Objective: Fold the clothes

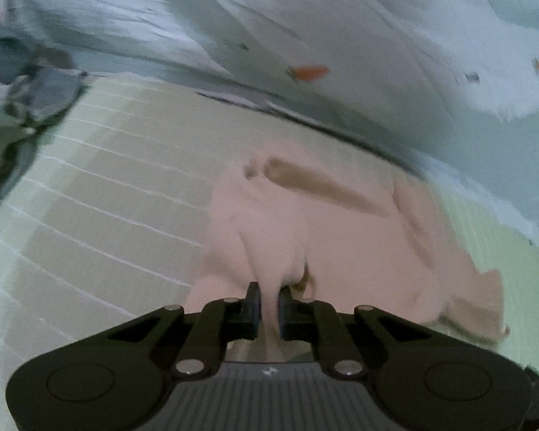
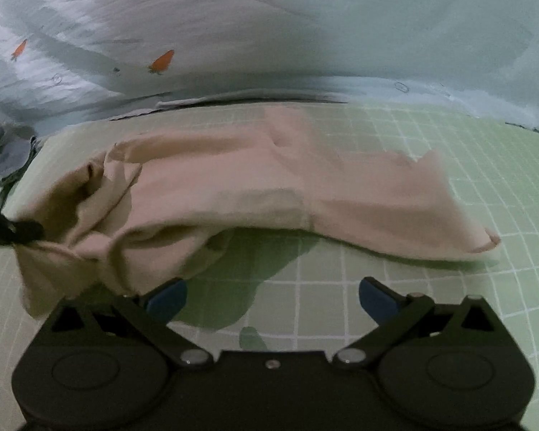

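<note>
Both wrist views look low, close, across one beige garment point(image 1: 341, 222).

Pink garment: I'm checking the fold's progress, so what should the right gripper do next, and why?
Probably close the right gripper on the pink garment's near edge: it hangs open and empty, while the left gripper already pinches one bunched end.

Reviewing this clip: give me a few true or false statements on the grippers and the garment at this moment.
1. The left hand-held gripper is shut on the beige garment. True.
2. The right hand-held gripper is clamped on the garment. False: its jaws stand wide open, with nothing between them.
3. The garment lies on a green checked sheet. True.
4. The blanket behind shows a strawberry print. False: it shows orange carrots.
</note>
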The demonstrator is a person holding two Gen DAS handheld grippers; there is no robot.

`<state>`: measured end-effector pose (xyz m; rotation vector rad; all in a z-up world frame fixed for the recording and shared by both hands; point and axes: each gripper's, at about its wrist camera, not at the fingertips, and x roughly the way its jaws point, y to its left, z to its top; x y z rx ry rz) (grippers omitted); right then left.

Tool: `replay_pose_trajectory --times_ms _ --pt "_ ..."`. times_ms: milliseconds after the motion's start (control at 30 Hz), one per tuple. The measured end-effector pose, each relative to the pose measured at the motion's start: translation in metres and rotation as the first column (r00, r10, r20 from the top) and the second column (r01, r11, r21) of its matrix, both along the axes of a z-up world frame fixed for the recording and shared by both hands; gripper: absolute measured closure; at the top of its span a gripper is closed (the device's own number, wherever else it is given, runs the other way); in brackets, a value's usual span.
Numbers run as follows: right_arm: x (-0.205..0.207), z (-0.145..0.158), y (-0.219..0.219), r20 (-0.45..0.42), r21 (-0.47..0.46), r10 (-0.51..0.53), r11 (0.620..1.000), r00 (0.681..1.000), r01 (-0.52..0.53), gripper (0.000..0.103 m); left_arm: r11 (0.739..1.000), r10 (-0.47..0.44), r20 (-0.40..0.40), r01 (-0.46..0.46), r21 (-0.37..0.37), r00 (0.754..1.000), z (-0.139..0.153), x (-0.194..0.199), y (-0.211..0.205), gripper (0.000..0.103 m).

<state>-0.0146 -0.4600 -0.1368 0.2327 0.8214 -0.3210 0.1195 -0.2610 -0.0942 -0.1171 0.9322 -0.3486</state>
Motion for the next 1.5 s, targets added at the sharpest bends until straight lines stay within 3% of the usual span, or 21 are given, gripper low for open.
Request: replay_pose_trajectory --times_ms 167,300,367,467,600,700,767,800,833,867,967,1100,1200,1300,1400,1500 --pt "0.002 0.0 0.002 -0.007 0.022 0.012 1.0 1.0 -0.012 0.0 0.997 0.074 0.027 -0.074 -0.008 0.997 0.014 0.004 0.026 0.092" --pt "0.001 0.003 -0.004 0.049 0.183 -0.022 0.983 0.999 0.013 0.0 0.995 0.103 -0.026 -0.103 -0.011 0.994 0.0 0.005 0.033 0.092" --pt "0.001 0.002 -0.009 0.078 0.332 -0.068 0.943 0.995 0.039 0.0 0.994 0.109 -0.048 -0.109 -0.013 0.993 -0.007 0.003 0.035 0.092" --pt "0.006 -0.011 -0.015 0.064 0.537 -0.134 0.84 0.989 0.079 0.0 0.994 0.107 -0.068 -0.108 -0.008 0.992 -0.013 0.001 0.035 0.092" --pt "0.02 -0.037 -0.005 0.018 0.659 -0.144 0.746 0.989 0.097 0.003 0.994 0.109 -0.079 -0.11 -0.005 0.991 -0.018 -0.003 0.038 0.092" --pt "0.03 -0.049 0.006 0.035 0.711 -0.102 0.702 0.994 0.047 0.02 0.994 0.11 -0.084 -0.111 -0.007 0.99 -0.021 -0.005 0.039 0.092" --pt "0.035 -0.055 0.012 0.059 0.742 -0.07 0.671 0.996 0.004 0.056 0.994 0.11 -0.084 -0.11 0.001 0.99 -0.022 -0.006 0.038 0.092" --pt "0.036 -0.056 0.013 0.058 0.741 -0.063 0.672 0.996 -0.001 0.064 0.994 0.11 -0.084 -0.11 0.006 0.99 -0.022 -0.006 0.038 0.092" --pt "0.037 -0.055 0.012 0.052 0.733 -0.062 0.68 0.997 0.003 0.079 0.994 0.108 -0.082 -0.107 0.012 0.991 -0.022 -0.006 0.039 0.092" --pt "0.036 -0.053 0.01 0.06 0.726 -0.063 0.687 0.996 0.0 0.085 0.995 0.101 -0.08 -0.099 0.018 0.992 -0.02 -0.006 0.039 0.093" --pt "0.026 -0.038 0.001 0.124 0.695 -0.076 0.718 0.989 -0.032 0.092 0.994 0.111 -0.058 -0.111 0.004 0.992 -0.011 -0.004 0.049 0.093" --pt "0.016 -0.012 -0.015 0.187 0.598 -0.114 0.802 0.976 -0.022 0.093 0.992 0.128 -0.023 -0.128 -0.005 0.991 0.007 0.0 0.064 0.093" --pt "0.011 0.006 -0.027 0.227 0.516 -0.145 0.857 0.963 0.008 0.094 0.987 0.154 0.035 -0.155 0.037 0.987 0.023 0.003 0.072 0.093" --pt "0.006 0.024 -0.039 0.268 0.429 -0.172 0.902 0.948 0.042 0.094 0.967 0.198 0.137 -0.216 0.138 0.971 0.037 0.008 0.085 0.094" --pt "0.003 0.034 -0.053 0.286 0.375 -0.198 0.924 0.938 0.081 0.094 0.947 0.234 0.174 -0.265 0.183 0.956 0.038 0.02 0.103 0.093" --pt "0.003 0.03 -0.062 0.254 0.359 -0.2 0.928 0.946 0.1 0.093 0.94 0.237 0.149 -0.265 0.214 0.96 0.029 0.029 0.105 0.088"
